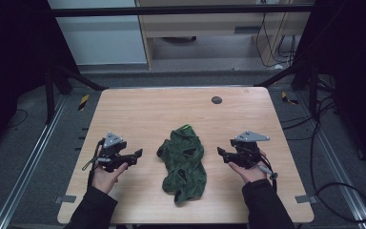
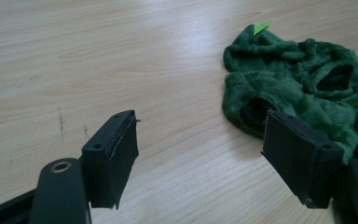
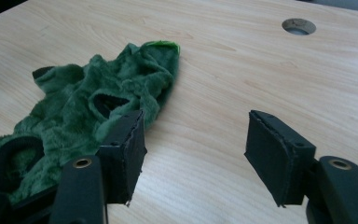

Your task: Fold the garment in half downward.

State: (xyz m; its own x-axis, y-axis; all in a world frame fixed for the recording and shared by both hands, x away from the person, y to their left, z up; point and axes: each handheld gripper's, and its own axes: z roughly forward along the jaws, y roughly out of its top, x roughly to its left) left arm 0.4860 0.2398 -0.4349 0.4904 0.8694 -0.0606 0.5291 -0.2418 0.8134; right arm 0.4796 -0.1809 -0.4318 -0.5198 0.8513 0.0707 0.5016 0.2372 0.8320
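Pale wood grain runs across the table (image 1: 138,109), which stands on a dark carpeted floor with black frame bars behind it and a small round grommet hole (image 1: 216,100) near its far edge. At the middle of the table lies a crumpled green fleece garment (image 1: 183,162), fuzzy, with dark openings showing in it and a bright green tag (image 1: 186,127) at its far end.

I hold my left tool (image 1: 136,155) just off the garment's left side, pointing toward it. Its jaws stand wide apart with only bare table between them; in the left gripper view the fleece (image 2: 307,79) lies beyond the jaw on that view's right.

My right tool (image 1: 220,152) sits just off the garment's right side, also aimed inward. Its jaws are spread wide, nothing between them; in the right gripper view the fleece (image 3: 88,107) lies past the jaw on that view's left. Neither tool touches the garment.
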